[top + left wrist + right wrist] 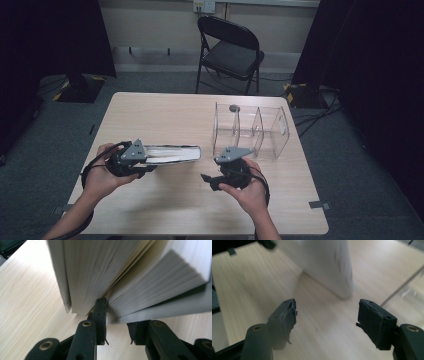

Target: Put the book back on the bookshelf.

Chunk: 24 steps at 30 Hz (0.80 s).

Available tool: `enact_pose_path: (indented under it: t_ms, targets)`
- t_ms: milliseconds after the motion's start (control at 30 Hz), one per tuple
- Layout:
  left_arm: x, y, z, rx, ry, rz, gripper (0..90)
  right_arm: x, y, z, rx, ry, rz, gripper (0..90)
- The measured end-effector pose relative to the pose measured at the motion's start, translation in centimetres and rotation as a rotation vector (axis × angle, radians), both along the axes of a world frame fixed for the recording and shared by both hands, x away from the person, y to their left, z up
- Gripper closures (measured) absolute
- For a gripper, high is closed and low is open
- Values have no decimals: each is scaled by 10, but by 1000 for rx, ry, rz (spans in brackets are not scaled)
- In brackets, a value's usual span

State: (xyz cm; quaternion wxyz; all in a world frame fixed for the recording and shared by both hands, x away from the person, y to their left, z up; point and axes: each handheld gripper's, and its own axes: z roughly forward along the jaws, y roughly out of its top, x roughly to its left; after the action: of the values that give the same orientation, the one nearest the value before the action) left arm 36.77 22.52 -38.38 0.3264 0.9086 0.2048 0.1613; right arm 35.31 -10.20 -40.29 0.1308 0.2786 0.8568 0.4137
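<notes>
Beside the book stands a clear rack.

Behind your table, at the top centre of the frame, stands a black folding chair. A wall socket sits above it. Cables trail over the grey floor at the right.

One book, one clear divider rack — one table, one chair.
</notes>
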Motion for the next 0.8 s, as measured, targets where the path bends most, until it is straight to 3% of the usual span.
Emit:
enact_pose_path:
  t_ms: [133, 233, 333, 533, 800]
  targets:
    - [3, 2, 4, -6, 31, 7, 714, -3, -7, -40, -3, 60, -20, 300]
    - [5, 2, 6, -8, 53, 6, 718, -5, -7, -65, -14, 74, -24, 286]
    - [4, 2, 8, -1, 61, 5, 722, -6, -6, -79, -9, 81, -28, 271]
    - [2, 3, 12, 2, 82, -2, 728, -5, -2, -92, -90, 76, -12, 245]
    - [2, 6, 17, 10, 116, -9, 735, -5, -3, -97, -70, 38, -9, 179]
